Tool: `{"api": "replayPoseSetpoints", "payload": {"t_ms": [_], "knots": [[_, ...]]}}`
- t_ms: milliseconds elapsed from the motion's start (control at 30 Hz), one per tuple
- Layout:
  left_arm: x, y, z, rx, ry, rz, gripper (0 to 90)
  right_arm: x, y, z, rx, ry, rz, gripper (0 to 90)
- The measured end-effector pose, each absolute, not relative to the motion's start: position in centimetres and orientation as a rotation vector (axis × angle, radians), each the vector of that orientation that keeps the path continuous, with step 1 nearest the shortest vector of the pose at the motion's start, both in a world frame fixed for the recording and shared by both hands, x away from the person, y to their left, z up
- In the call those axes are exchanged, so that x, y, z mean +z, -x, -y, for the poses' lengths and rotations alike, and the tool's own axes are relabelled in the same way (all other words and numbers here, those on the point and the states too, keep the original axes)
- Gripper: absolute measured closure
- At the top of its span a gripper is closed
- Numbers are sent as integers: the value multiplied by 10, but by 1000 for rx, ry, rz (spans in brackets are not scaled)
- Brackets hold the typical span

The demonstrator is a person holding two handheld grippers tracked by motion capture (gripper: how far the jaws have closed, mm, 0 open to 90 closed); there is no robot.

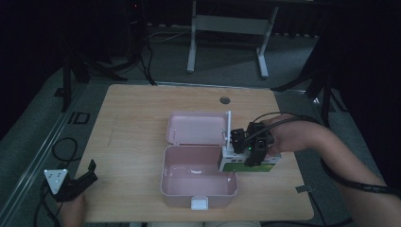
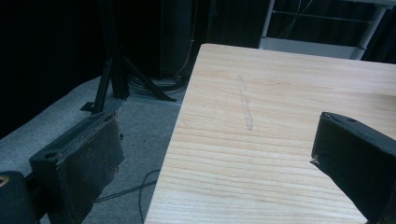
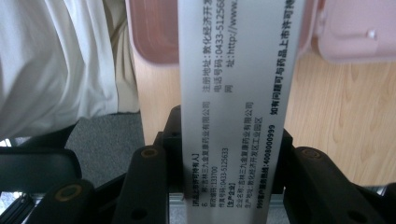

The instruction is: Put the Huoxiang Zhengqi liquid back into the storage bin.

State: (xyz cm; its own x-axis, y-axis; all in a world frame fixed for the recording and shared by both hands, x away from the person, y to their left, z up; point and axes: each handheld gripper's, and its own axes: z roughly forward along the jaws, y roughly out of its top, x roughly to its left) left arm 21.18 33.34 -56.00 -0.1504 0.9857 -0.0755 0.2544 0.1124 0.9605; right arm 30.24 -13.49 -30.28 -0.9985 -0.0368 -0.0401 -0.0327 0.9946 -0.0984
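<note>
Item: medicine carton [image 1: 248, 163], clamped in my right gripper [image 1: 253, 147] at the right rim of the open pink box [image 1: 198, 191], mid-table. Left gripper [image 1: 75, 182]: jaws apart, idle at the table's front-left corner. Step, likely: loading; next, lower carton inside

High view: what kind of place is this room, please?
Probably a lab or studio set up for recording, not a home. A lone wooden table stands on grey carpet amid dark surroundings, black stand legs flank it, and cables run across the floor behind.
</note>
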Motion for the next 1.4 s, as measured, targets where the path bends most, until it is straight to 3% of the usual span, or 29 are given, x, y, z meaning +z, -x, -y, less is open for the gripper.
{"api": "replayPoseSetpoints", "payload": {"t_ms": [667,1000,1400], "knots": [[-560,-211,-334,1099,-1250,-1550,21,-333,-286,56,-105,205,-3145,628],[-560,-211,-334,1100,-1254,-1549,21,-360,-287,47,-104,221,-3171,628],[-560,-211,-334,1101,-1253,-1547,21,-417,-293,51,-155,189,-3212,627]]}}
